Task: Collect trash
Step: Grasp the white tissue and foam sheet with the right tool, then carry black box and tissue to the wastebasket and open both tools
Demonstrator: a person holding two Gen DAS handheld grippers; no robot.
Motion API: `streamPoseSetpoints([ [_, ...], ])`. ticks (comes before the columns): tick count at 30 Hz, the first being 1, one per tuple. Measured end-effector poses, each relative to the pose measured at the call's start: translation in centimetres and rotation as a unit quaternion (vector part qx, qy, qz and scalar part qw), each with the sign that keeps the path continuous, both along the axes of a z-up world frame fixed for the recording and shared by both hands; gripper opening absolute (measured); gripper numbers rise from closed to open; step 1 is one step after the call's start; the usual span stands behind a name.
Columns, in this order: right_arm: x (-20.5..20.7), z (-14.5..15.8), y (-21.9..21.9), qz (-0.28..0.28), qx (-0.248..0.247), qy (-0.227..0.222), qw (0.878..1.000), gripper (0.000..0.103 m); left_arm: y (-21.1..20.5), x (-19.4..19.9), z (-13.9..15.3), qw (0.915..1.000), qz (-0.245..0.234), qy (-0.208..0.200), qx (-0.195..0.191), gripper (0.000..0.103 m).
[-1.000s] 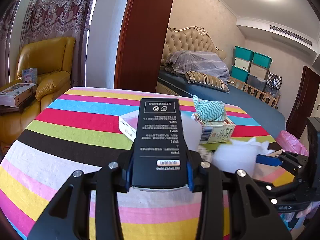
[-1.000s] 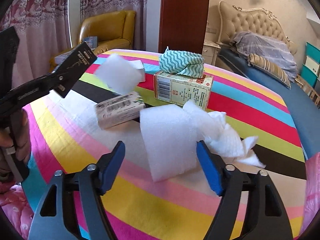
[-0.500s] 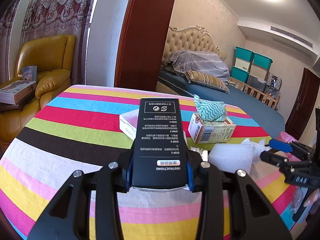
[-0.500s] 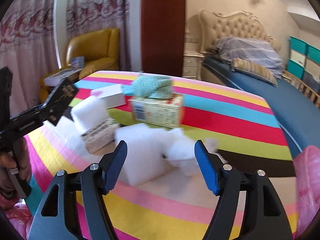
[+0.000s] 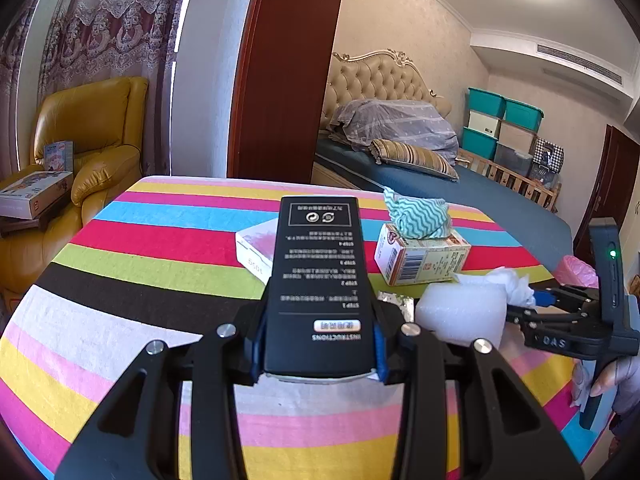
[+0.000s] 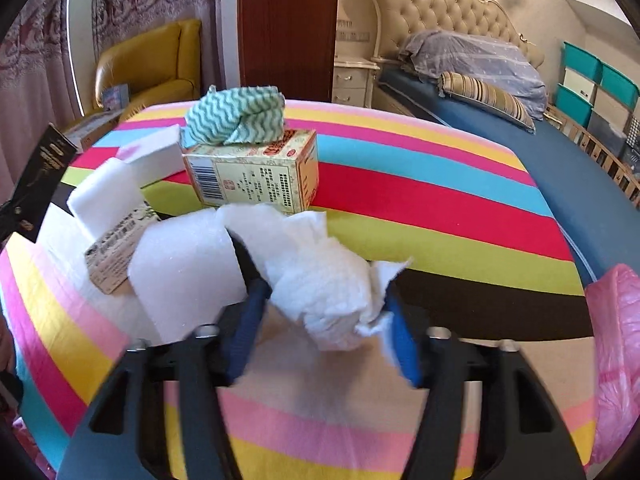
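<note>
My left gripper (image 5: 318, 336) is shut on a long black box (image 5: 318, 276) printed with instructions and holds it above the striped table (image 5: 140, 272). My right gripper (image 6: 324, 320) is closing around a crumpled white tissue (image 6: 320, 276), which sits between the jaws. Both blue pads (image 6: 402, 348) touch its sides. In the left wrist view the tissue (image 5: 514, 280) shows at the right gripper's tip (image 5: 540, 300). A white foam block (image 6: 184, 272) lies just left of the tissue.
A carton (image 6: 256, 176) with a green zigzag cloth (image 6: 236, 116) on top stands behind the tissue. A white box (image 6: 156, 156), a second foam piece (image 6: 106, 196) and a small barcoded box (image 6: 116, 248) lie left. A pink bag (image 6: 616, 340) hangs at the table's right edge.
My right gripper has shifted from the foam block to the crumpled tissue, and its jaws have narrowed around it. The left gripper and its black box have stayed still.
</note>
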State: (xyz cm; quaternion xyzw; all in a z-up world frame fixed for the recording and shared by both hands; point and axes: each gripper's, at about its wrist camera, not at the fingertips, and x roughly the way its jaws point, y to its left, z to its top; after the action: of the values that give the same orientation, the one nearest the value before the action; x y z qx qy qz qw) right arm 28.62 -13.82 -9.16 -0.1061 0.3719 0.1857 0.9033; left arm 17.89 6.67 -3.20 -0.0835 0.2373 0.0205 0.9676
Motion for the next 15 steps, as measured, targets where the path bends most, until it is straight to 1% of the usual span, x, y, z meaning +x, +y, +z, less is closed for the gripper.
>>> streamPoseSetpoints([
  [2,-0.2,0.2,-0.2,0.000,0.013,-0.003,1.000,0.043,0.1,0.2,0.0,1.0000,0.000,0.002,-0.004,0.038],
  [5,-1.1,0.5,-1.1,-0.009,0.027,-0.008,1.000,0.041,0.3,0.2,-0.1,1.0000,0.000,0.002,-0.005,0.038],
  [8,-2.1,1.0,-2.1,-0.021,0.041,-0.016,0.999,0.041,0.0,0.0,-0.1,1.0000,-0.002,0.000,0.002,0.038],
  [12,-3.6,2.0,-3.7,-0.032,0.058,-0.029,0.997,0.041,-0.8,-0.2,0.0,0.9997,-0.018,-0.010,0.014,0.038],
  [15,-4.6,2.7,-4.7,-0.041,0.069,-0.041,0.996,0.041,-2.0,-0.3,0.0,0.9991,-0.037,-0.008,0.019,0.038],
])
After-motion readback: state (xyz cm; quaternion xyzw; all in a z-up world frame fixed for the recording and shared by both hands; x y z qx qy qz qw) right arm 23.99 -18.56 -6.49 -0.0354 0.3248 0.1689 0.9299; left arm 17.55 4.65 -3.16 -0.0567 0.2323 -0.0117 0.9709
